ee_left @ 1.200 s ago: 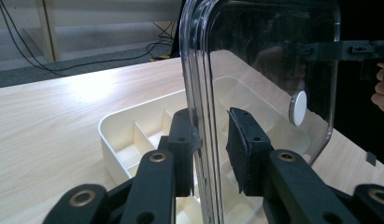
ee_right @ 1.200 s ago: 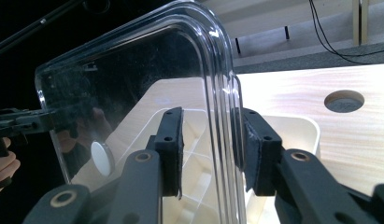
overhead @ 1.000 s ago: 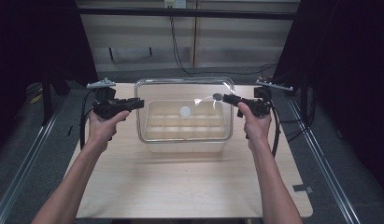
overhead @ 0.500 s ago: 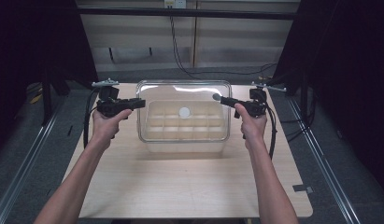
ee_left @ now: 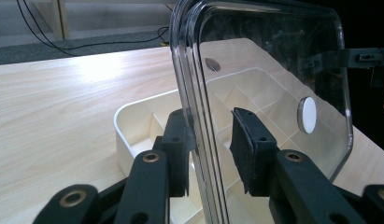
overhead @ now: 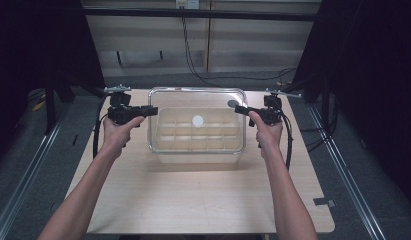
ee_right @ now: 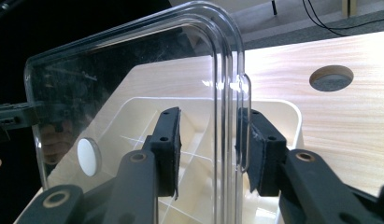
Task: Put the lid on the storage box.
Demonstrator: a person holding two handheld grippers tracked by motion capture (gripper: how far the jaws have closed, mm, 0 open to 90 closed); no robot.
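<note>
Since the earlier high view, the clear lid (overhead: 197,120) has come down over the divided cream box (overhead: 198,150) near the tabletop's (overhead: 203,200) far edge, and both tongs have just been opening.

Left gripper view: left tongs (ee_left: 213,144) straddle the lid's rim, one pad apart.

Right gripper view: right tongs (ee_right: 208,149) likewise slack. Released unevenly, the lid could seat crooked or slide off.

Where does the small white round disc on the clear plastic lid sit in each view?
High view: white round disc at centre, on the clear plastic lid over the cream divided tray.
Left gripper view: disc right of centre.
Right gripper view: disc lower left.
Shared landmark: the lid's rounded rim.
</note>
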